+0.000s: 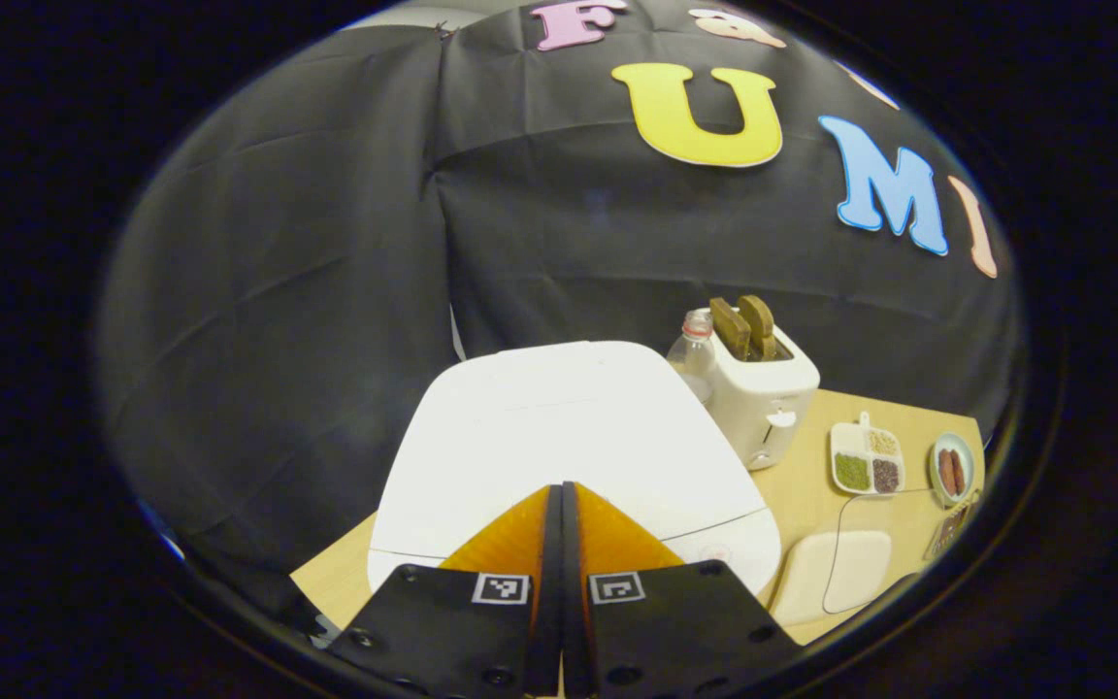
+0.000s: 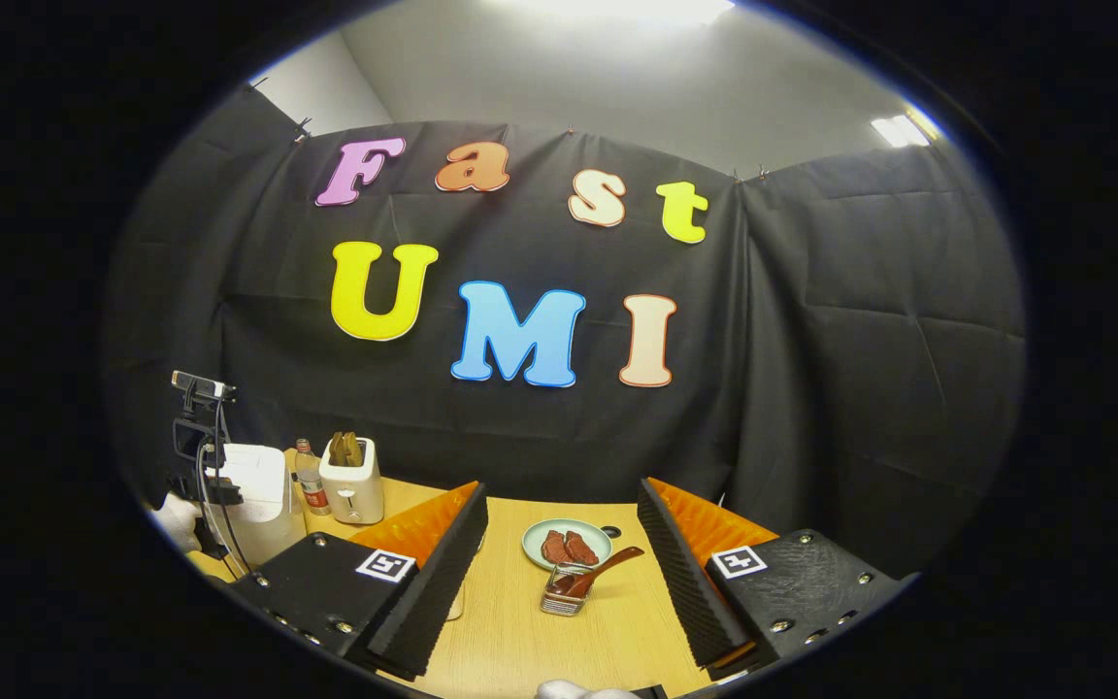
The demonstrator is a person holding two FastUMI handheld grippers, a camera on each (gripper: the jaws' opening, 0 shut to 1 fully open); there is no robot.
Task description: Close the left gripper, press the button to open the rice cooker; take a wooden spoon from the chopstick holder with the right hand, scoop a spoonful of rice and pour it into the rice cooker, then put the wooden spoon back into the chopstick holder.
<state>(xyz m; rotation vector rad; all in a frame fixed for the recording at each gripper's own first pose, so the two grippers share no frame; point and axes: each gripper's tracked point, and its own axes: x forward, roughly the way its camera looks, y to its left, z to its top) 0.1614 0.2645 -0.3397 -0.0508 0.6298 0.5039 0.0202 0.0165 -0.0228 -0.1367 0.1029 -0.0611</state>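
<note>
Wood table (image 2: 520, 631): rice cooker (image 1: 569, 437), toaster (image 1: 763, 393), plate (image 2: 567, 542).

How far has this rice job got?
Done: the left gripper is shut, poised over the closed white rice cooker. In hand: pressing its button. Left: the open right gripper must fetch the brown wooden spoon from its wire holder, scoop, pour, return it.

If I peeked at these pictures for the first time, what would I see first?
Probably the big white rice cooker, lid down, right under the left claw, which is pinched shut over its front edge. Next, the white toaster behind it with two brown slices poking out. In the right gripper view, the right claw gapes wide open toward a wooden spoon leaning in the little chopstick holder.
</note>
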